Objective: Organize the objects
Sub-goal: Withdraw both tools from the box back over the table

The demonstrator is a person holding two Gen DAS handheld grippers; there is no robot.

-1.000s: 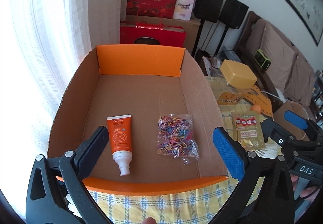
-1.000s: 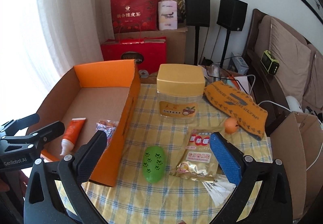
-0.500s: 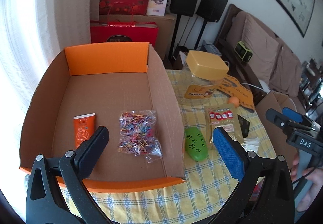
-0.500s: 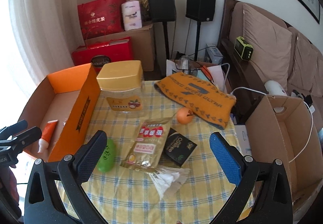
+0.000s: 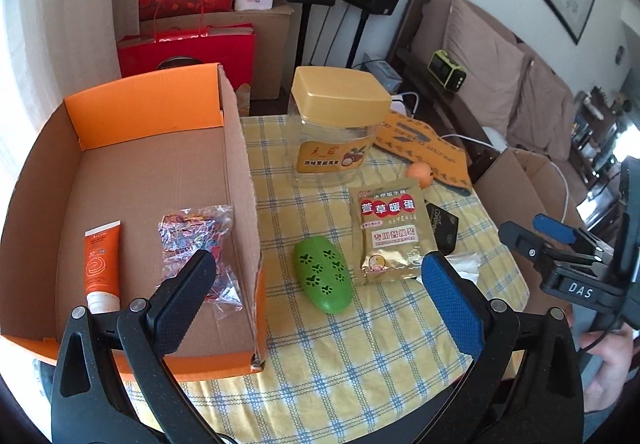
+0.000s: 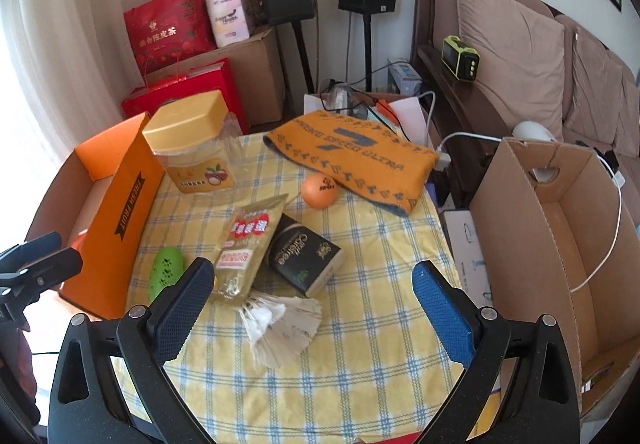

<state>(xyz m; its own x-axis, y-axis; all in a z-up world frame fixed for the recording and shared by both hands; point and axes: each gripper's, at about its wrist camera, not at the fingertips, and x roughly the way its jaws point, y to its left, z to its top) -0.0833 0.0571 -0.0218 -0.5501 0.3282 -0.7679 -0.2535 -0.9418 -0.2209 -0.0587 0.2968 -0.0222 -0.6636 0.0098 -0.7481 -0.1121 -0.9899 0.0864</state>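
Green case (image 5: 323, 279) lies flat beside the box (image 5: 240, 179), long axis away from me; my left gripper (image 5: 316, 292) and right gripper (image 6: 312, 308) gape wide, empty.

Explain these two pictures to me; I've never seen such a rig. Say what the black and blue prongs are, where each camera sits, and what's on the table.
No robot: a person holds a hand tool in each hand, with a fisheye camera looking along its two fingers. One picture is from the left gripper, the other from the right gripper. Both are open and hold nothing. The cardboard box contains a sunscreen tube and a bag of rubber bands. On the checked tablecloth lie a green case, a gold packet, a jar and an orange ball.
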